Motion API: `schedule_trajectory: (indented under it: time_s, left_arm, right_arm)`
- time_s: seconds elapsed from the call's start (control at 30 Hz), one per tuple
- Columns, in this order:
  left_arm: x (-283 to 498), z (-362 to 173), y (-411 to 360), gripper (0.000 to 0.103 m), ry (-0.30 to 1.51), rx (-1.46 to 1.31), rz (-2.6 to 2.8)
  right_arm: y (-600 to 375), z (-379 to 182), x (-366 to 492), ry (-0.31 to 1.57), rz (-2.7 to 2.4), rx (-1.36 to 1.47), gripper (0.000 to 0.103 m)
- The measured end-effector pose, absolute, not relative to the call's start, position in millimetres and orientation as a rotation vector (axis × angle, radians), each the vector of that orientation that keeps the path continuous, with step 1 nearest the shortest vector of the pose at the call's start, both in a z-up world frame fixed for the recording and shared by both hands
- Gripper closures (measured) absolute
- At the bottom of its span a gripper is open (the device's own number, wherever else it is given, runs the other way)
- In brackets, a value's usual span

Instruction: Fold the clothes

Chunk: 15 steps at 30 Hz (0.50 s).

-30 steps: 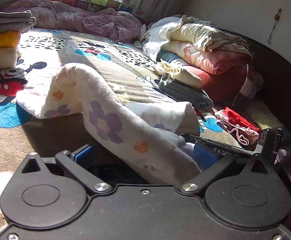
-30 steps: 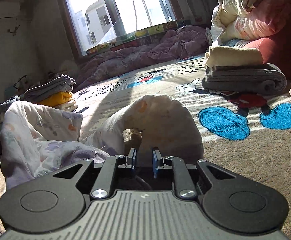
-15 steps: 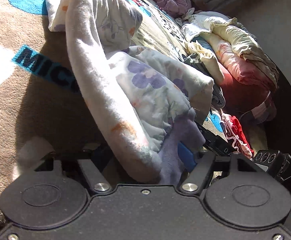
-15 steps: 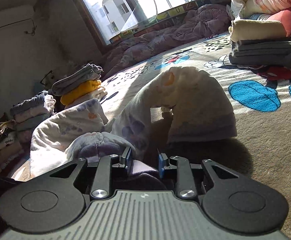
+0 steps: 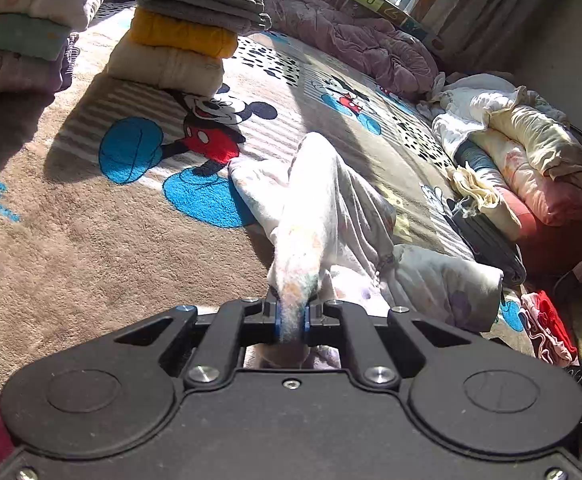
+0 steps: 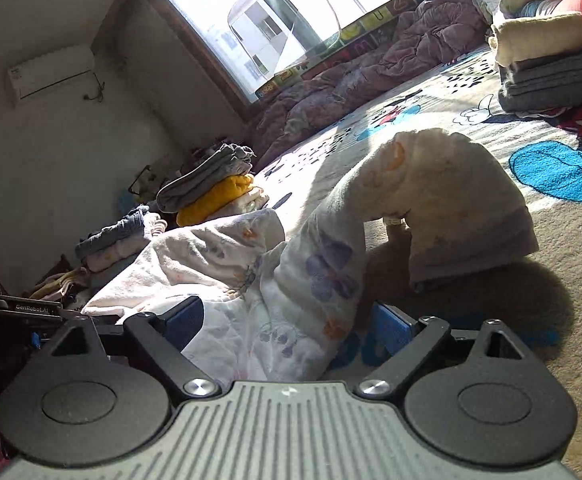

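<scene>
Left claw (image 5: 291, 316): clamped on a bunched end of the floral garment (image 5: 331, 216).
Right claw (image 6: 287, 324): spread wide, cloth draped between, seemingly ungripped.
Garment: crumpled on the cartoon blanket (image 5: 91, 240).

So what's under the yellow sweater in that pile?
Under the yellow sweater lies a folded cream garment, resting on the Mickey Mouse blanket. A grey garment sits on top. Anything tucked inside is hidden.

Cartoon blanket (image 5: 91, 248) under floral garment (image 5: 331, 208), folded stacks (image 5: 183, 40)
</scene>
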<state>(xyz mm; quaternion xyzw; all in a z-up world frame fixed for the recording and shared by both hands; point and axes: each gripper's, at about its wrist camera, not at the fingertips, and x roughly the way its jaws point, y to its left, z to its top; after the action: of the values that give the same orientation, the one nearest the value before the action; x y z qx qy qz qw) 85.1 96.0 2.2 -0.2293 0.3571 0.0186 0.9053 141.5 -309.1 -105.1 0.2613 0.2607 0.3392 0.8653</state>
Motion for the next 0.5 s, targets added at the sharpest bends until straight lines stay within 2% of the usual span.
schedule_trajectory:
  time_s: [0.07,0.47,0.5]
  left_arm:
    - [92.4,6.6,112.0,0.096,0.738,-0.426,0.1]
    - [147.1,15.1,201.3,0.096,0.752,-0.226,0.447]
    - [154.1,10.4,205.5,0.092,0.777,-0.214,0.471]
  right_arm:
    - [-307.3,-106.7,145.4,0.544,0.682,0.589,0.009]
    - [-290.3,-109.6,151.9,0.539,0.655,0.657,0.009]
    - [-290.0,-109.8,152.7,0.542,0.653,0.661,0.009]
